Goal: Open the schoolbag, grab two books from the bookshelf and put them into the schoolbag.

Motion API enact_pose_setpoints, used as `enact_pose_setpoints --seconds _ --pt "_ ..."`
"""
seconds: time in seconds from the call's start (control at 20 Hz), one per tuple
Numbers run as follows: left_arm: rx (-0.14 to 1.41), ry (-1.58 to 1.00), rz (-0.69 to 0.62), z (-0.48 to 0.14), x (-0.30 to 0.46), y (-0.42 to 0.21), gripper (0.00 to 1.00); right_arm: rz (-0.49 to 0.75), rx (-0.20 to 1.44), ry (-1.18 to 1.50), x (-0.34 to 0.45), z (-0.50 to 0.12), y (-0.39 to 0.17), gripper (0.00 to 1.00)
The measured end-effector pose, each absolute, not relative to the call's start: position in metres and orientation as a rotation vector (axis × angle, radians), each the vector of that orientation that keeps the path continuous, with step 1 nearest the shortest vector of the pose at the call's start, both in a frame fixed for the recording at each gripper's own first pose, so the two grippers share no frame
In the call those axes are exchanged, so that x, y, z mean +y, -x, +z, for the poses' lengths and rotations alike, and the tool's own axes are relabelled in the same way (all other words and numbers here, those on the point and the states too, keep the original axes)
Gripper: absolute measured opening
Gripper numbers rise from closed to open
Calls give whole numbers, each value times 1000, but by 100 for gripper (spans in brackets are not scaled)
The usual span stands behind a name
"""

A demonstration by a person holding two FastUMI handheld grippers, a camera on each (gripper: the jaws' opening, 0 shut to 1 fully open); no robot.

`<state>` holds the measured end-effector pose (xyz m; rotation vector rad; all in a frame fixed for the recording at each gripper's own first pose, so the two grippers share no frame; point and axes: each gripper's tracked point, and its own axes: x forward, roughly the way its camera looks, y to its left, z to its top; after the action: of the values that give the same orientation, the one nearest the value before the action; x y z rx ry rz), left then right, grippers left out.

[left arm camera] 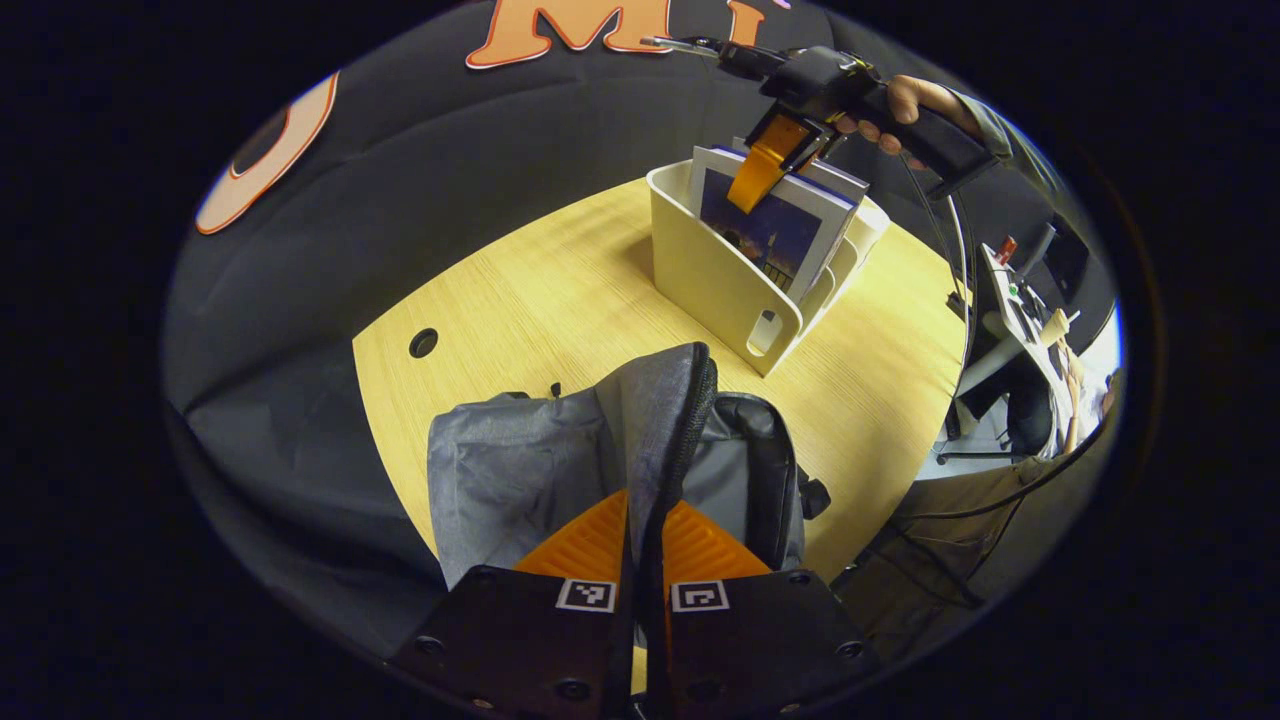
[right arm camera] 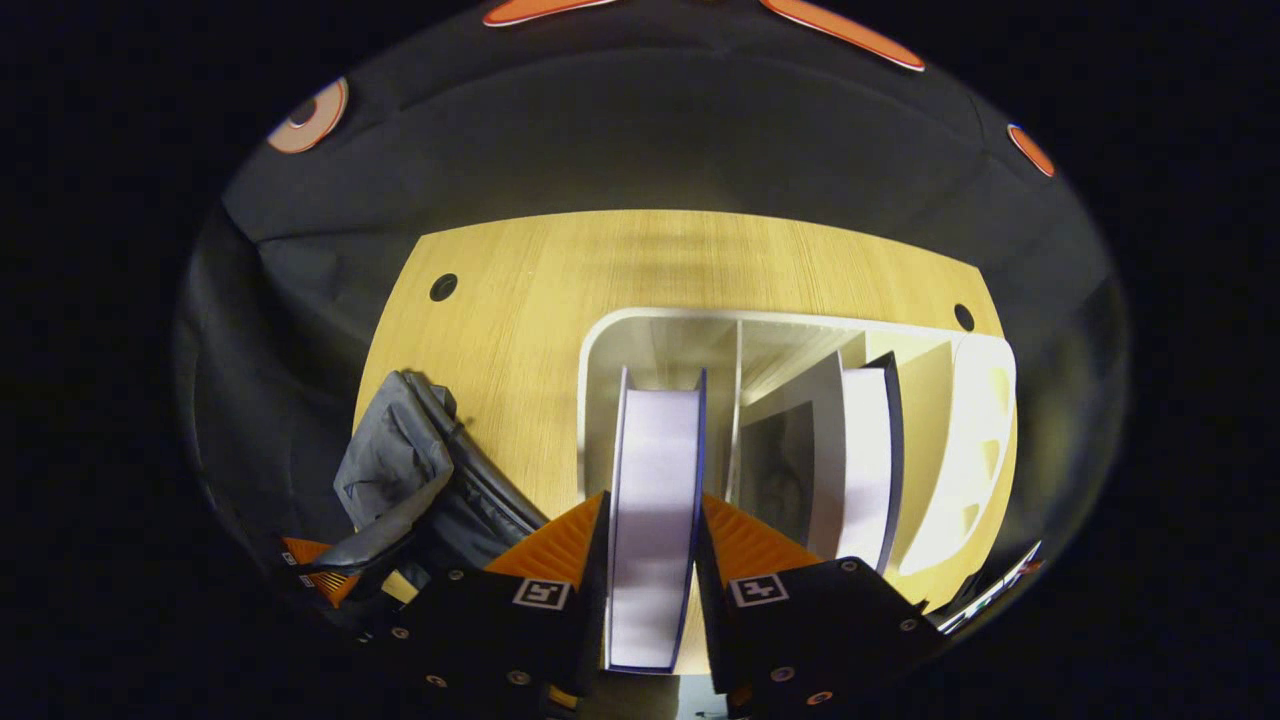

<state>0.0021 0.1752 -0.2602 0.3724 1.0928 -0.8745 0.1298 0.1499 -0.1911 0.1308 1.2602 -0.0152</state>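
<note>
A grey schoolbag (left arm camera: pixel 520 470) lies on the wooden table, and its zipped flap edge is lifted upright between the fingers of my left gripper (left arm camera: pixel 640 540), which is shut on it. Farther back, a white bookshelf (left arm camera: pixel 710 275) holds a blue-covered book (left arm camera: pixel 770 235). A hand holds my right gripper (left arm camera: pixel 765 165) down over that book's top. In the right gripper view, my right gripper (right arm camera: pixel 652 545) is shut on the book (right arm camera: pixel 655 470), which stands in the left slot of the bookshelf (right arm camera: pixel 600 400). A second book (right arm camera: pixel 865 450) stands in the middle slot. The schoolbag (right arm camera: pixel 400 470) lies lower left.
The table (left arm camera: pixel 520 290) has a round cable hole (left arm camera: pixel 423 342) near its far left edge. Past its right edge stands a white stand with equipment and cables (left arm camera: pixel 1010 300). Black cloth walls the back and left sides.
</note>
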Motion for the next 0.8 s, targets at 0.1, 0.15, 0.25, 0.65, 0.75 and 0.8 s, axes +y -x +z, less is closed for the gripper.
enact_pose_setpoints --seconds 0.1,0.15,0.25,0.65,0.75,0.8 --pt "1093 -373 -875 -261 176 -3 6 -2 1264 -144 147 -184 -125 37" --pt "1093 -374 -877 -261 175 -2 6 3 1255 -153 146 -180 -124 29" --pt "1096 -373 -878 -261 175 0 6 2 1229 -184 137 -166 -120 35" --pt "1105 -361 -886 -261 174 -3 6 -19 1069 -381 104 -86 -98 33" --pt "1103 -356 -890 -260 175 -3 6 -12 1031 -408 99 -72 -84 33" --pt "1103 -352 -891 -260 176 -4 6 -11 1012 -419 98 -66 -78 33"
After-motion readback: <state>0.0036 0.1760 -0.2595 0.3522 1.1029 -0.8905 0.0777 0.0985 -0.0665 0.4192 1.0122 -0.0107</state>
